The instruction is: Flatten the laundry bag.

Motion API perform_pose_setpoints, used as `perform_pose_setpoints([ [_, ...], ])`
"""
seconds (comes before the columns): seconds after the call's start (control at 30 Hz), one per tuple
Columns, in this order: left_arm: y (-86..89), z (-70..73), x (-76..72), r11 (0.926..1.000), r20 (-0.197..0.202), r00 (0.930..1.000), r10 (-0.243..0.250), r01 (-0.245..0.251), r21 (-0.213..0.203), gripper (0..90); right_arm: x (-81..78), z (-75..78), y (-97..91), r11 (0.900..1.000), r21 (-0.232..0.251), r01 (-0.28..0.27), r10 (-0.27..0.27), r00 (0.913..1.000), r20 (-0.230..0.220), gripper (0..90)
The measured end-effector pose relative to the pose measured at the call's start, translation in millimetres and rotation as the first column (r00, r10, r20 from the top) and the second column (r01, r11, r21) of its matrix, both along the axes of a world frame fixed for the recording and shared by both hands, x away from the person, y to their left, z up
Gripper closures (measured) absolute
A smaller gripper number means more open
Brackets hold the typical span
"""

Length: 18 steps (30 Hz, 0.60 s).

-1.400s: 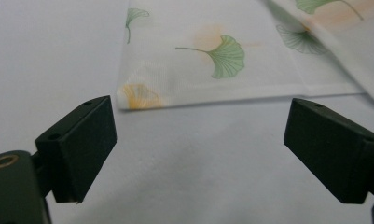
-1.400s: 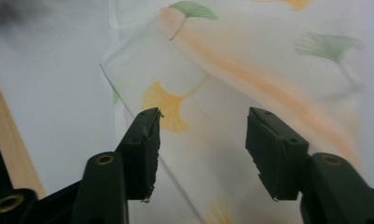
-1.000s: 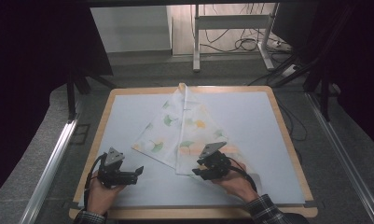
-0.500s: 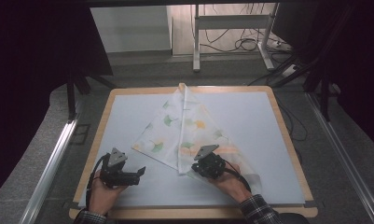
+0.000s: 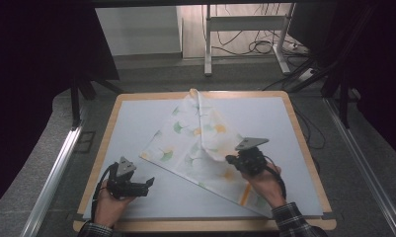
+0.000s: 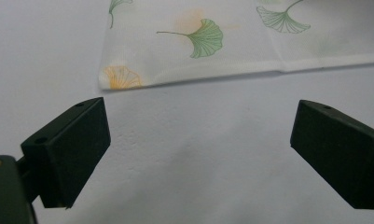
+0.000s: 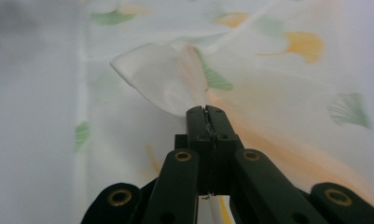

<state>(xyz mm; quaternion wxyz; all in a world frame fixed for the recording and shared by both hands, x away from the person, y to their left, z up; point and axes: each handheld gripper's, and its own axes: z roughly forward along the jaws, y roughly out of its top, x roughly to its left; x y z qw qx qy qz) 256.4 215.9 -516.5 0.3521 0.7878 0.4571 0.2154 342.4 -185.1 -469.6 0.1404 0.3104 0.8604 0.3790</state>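
A white cloth (image 5: 195, 133) printed with green and orange ginkgo leaves lies folded across the middle of the pale table mat (image 5: 136, 123). My right gripper (image 5: 228, 159) is shut on a fold of the cloth and holds it raised above the layer beneath. In the right gripper view the jaws (image 7: 206, 112) meet with a puckered cloth corner (image 7: 166, 79) pinched at their tips. My left gripper (image 5: 150, 181) rests low at the near left, open, pointing toward the cloth. In the left gripper view, the jaws (image 6: 198, 154) stand wide apart over bare mat, short of the cloth's hem (image 6: 198, 42).
A wooden rim (image 5: 304, 143) frames the mat. A metal rail (image 5: 57, 168) runs along the floor to the left. At the back stand table legs (image 5: 208, 39) and loose cables (image 5: 257, 47). Bare mat lies left of the cloth and at the far right.
My right gripper closed on the cloth near its front edge, then moved right and upward, drawing a layer out toward the near right. The left gripper stayed still.
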Motion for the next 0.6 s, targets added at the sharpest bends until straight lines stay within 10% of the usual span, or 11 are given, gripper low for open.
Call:
perform_pose_setpoints([
  [0.37, -1.8, -1.7, 0.6, 0.9999, -0.006, 1.0, -0.002, 0.002, 0.017, 4.6, 14.7, 21.2, -79.9, 0.9737, 0.079, 0.214, -0.218, 0.9747, 0.051, 89.1],
  [0.6, -3.3, -2.6, 1.0, 0.9997, -0.01, 0.9999, -0.003, 0.003, 0.024, 4.6, 28.8, 15.5, -136.8, 0.9169, 0.098, 0.387, -0.393, 0.9181, 0.052, 85.0],
])
